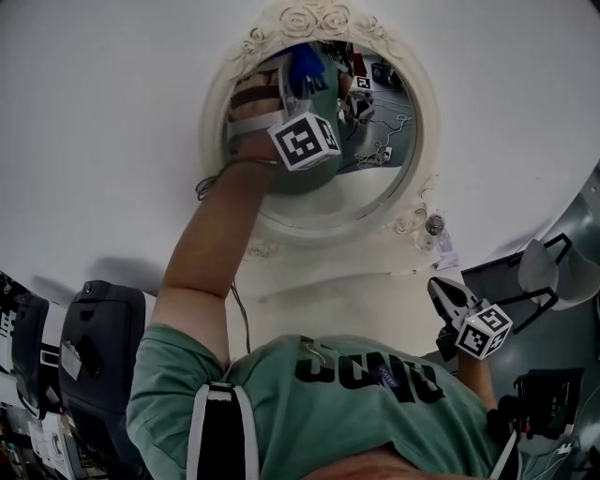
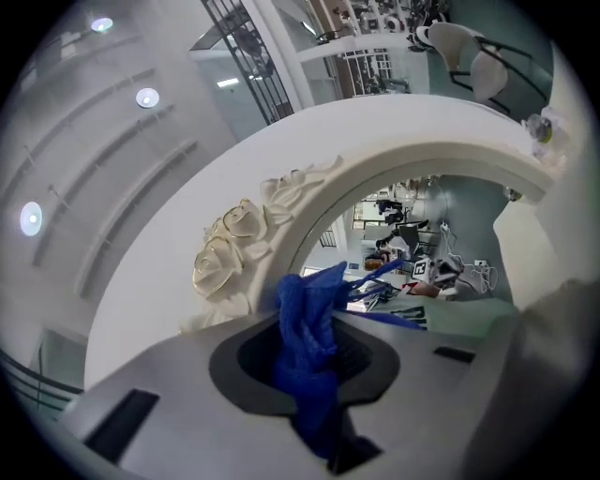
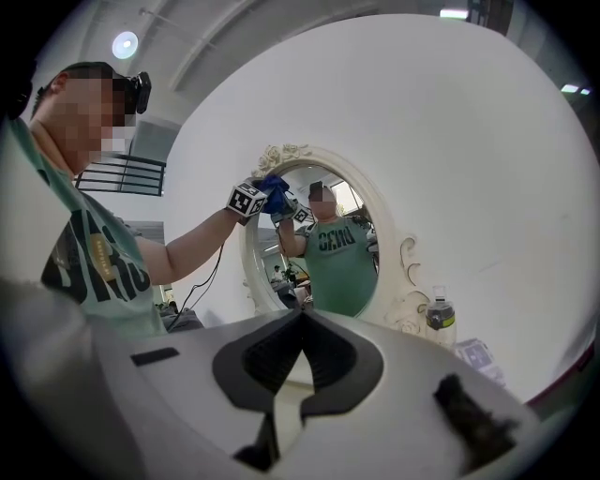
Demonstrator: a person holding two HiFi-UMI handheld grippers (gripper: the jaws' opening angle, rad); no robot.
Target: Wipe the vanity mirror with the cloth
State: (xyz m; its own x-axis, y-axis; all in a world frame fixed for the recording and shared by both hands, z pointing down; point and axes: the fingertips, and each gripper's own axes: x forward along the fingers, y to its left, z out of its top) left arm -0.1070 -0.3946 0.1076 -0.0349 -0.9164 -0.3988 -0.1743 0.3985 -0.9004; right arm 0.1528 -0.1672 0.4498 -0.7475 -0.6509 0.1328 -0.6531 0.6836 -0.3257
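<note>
An oval vanity mirror [image 1: 370,178] in an ornate white frame [image 1: 319,19] stands against a white wall. My left gripper [image 1: 307,86] is raised to the upper left of the glass and is shut on a crumpled blue cloth [image 1: 302,66]. In the left gripper view the cloth [image 2: 314,347] sticks out of the jaws, right by the frame's carved roses [image 2: 230,248] and the glass [image 2: 422,272]. My right gripper [image 1: 442,292] hangs low at the right, away from the mirror. Its jaws meet at the tips [image 3: 300,314] with nothing between them. The right gripper view shows the mirror [image 3: 323,248] and the left gripper [image 3: 267,197].
A small bottle [image 1: 434,225] stands at the frame's lower right, also visible as the bottle [image 3: 439,314]. A black case [image 1: 103,347] sits at the left. A chair [image 1: 553,267] stands at the right. A thin cable [image 1: 211,183] hangs by the left arm.
</note>
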